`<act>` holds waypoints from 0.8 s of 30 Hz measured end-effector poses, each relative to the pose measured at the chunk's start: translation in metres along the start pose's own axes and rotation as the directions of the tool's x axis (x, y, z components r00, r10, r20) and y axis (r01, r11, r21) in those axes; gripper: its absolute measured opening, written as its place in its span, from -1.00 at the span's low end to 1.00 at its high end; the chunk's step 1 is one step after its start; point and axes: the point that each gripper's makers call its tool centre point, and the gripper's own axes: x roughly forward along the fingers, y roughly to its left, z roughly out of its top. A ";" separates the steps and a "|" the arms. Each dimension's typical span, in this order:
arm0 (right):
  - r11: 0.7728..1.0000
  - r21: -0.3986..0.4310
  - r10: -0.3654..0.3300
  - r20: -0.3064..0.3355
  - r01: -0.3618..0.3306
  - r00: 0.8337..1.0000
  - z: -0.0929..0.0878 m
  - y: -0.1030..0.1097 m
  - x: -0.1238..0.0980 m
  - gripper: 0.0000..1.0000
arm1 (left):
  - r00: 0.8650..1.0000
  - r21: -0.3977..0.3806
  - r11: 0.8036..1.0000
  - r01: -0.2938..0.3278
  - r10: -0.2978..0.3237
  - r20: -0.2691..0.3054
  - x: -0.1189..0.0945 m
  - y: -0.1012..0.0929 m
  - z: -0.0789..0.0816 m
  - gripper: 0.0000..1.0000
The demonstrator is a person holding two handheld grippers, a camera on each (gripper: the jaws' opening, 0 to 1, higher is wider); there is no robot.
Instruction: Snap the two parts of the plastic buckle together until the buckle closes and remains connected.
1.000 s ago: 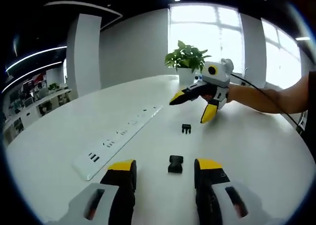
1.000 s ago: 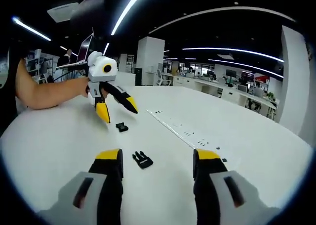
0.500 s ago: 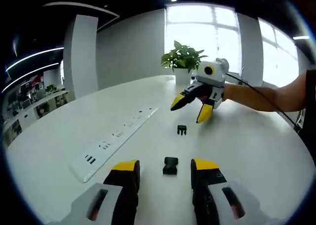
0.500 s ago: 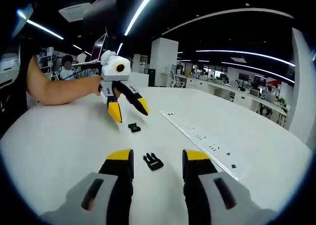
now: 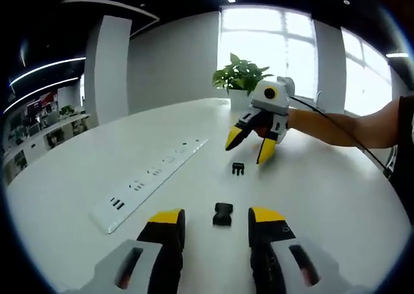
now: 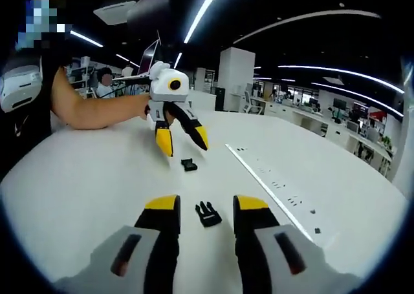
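Buckle socket part (image 5: 222, 214): black, flat on the white worktop (image 5: 336, 197), just ahead of the left tool (image 5: 216, 218) and centred on the gap between its parted jaws, untouched. Long axis appears to run straight away from that tool. Left tool holds nothing.

Buckle pronged part (image 6: 207, 213): black, flat on the worktop (image 6: 84, 178), just ahead of the right tool (image 6: 202, 203), between its parted jaws, prongs angled toward the upper left of the right gripper view. Right tool holds nothing.

Relation: each part lies nearest its own tool; in the left gripper view the pronged part (image 5: 238, 168) sits beyond the socket part, under the tips of the right tool (image 5: 249, 144). In the right gripper view the socket part (image 6: 188, 164) sits likewise below the left tool (image 6: 182, 139). Parts apart, unjoined.

Judgement: a short forward closing on each part comes first.

Beyond: white power strip (image 5: 152, 181) off to the left tool's left; potted plant (image 5: 242, 74) far behind.
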 end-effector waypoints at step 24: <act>0.995 0.038 0.096 -0.020 -0.095 0.995 -0.011 -0.001 0.002 -0.53 | 0.999 0.019 1.000 0.007 -0.006 -0.035 0.008 -0.005 -0.001 -0.46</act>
